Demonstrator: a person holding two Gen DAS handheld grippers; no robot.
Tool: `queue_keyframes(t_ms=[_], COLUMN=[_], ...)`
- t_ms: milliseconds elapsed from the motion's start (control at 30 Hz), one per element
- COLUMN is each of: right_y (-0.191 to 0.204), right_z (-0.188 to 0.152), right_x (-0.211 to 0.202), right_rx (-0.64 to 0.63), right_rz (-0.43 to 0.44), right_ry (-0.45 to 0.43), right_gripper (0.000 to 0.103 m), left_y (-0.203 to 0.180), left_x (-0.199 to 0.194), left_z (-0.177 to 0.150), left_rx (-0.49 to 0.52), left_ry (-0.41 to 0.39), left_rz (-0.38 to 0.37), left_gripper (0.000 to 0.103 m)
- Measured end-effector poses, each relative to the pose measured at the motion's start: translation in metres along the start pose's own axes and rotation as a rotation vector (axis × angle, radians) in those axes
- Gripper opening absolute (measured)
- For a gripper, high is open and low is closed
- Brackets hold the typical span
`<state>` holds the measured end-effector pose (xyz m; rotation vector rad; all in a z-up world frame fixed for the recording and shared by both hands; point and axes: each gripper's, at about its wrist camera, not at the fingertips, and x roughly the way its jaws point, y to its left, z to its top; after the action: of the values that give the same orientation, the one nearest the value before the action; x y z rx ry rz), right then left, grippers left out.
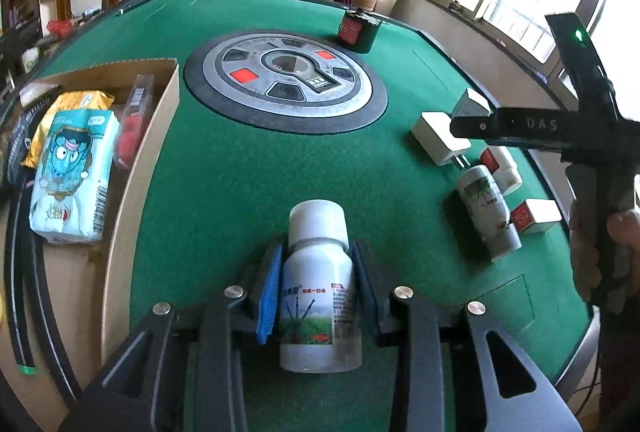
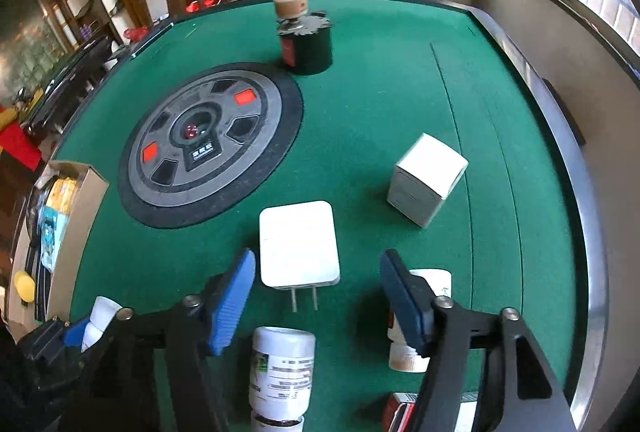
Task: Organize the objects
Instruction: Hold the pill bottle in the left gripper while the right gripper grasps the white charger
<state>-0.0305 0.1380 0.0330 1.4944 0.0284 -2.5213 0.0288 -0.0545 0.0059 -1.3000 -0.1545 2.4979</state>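
Note:
My left gripper (image 1: 316,272) is shut on a white bottle (image 1: 320,296) with a white cap and a green printed label; both blue pads press its sides above the green felt table (image 1: 240,172). The same bottle's cap (image 2: 102,316) shows at the lower left of the right wrist view. My right gripper (image 2: 318,296) stands open over the felt with nothing held. A white charger plug (image 2: 298,244) lies just beyond its fingertips. A second white bottle (image 2: 282,372) lies on its side between the fingers' bases. A small red-labelled bottle (image 2: 434,278) is partly hidden behind the right finger.
An open cardboard box (image 1: 144,168) at the table's left edge holds snack packets (image 1: 68,172). A round control panel (image 1: 286,76) fills the table's middle. A dark jar with a cork lid (image 2: 306,40) stands far back. A white carton (image 2: 426,184) and a red-and-white small box (image 2: 400,412) lie on the right.

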Motion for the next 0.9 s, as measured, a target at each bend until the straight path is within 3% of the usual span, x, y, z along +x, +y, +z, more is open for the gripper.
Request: queue_keyframes(t_ms=[100,233,300,500,767,900], right_y=[0.003,0.016,0.020,0.025,0.032,0.052], right_z=[0.001,0.002,0.001,-0.008,-0.017,-0.018], right_x=[0.009,0.026,0.033,0.023,-0.015,-0.028], right_rx=[-0.004,-0.039,-0.039,-0.035,0.015,0.003], right_rz=[-0.006,-0.033,-0.039,-0.016,0.153,0.242], right_ry=[0.000,0.006,0.016,-0.007,-0.050,-0.062], right_gripper=[0.072,0.070,0.049,0.049,0.049,0.049], left_y=[-0.006,-0.005,-0.001,0.010,0.039,0.067], left_x=[0.001,-0.001,-0.005,-0.030,-0.090,-0.124], left_z=[0.000,-0.002,-0.004,-0.010,-0.013,-0.019], left_rx=[0.029,0.023,0.011,-0.034,-0.113,-0.139], left_ry=[0.004,0.002,-0.009,-0.057,-0.170,-0.231], left_rz=[0.035,0.027,0.029,-0.026,-0.113,-0.075], left_gripper=[0.033,0.033,0.033,0.033,0.033,0.033])
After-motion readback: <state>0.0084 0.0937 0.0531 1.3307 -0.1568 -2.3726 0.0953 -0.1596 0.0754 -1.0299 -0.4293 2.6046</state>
